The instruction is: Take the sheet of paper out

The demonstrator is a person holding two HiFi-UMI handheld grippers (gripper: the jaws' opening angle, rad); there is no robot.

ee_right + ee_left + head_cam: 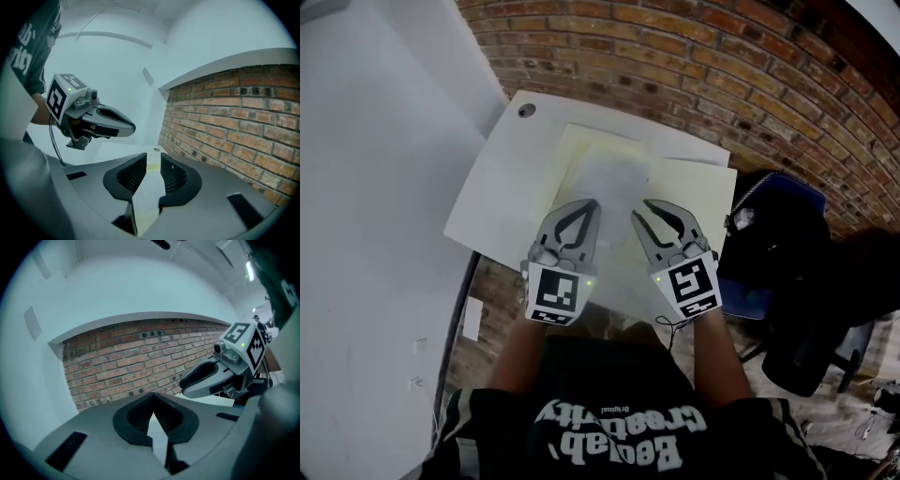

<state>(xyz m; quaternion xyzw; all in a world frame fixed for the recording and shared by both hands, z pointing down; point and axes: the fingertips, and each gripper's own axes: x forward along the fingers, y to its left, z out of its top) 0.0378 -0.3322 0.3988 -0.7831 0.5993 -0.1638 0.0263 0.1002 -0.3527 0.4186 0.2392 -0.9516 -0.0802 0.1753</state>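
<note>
Nearest are the person's forearms (712,352), both held out over the table (502,178). The left gripper (586,202) has its fingers pressed together at the tips. Its own view (153,397) shows nothing pinched, only white surface through the slot lower down. The right gripper (643,210) has its fingers spread with a clear gap. Its own view (153,157) shows nothing held, just tabletop and a pale yellowish band between the pads. Both tips hover over the near part of the sheet of paper (581,150); contact can't be told. The sheet is pale yellowish and lies flat mid-table, with a whiter layer (703,197) overlapping its right side. I can't tell whether that layer is a sleeve, a folder or a second sheet. My judgement is that the paper is very light, thin and floppy, and easy to crease or tear. It sits flush to the surface, so there is no raised lip to grab. It should slide easily, and a free edge or corner is the best place to pinch, probably the near edge by the tips. One gripper could pin the covering layer while the other draws the sheet out flat. Beyond the table stands a brick wall (694,56), and off to the right a dark chair (787,272).
</note>
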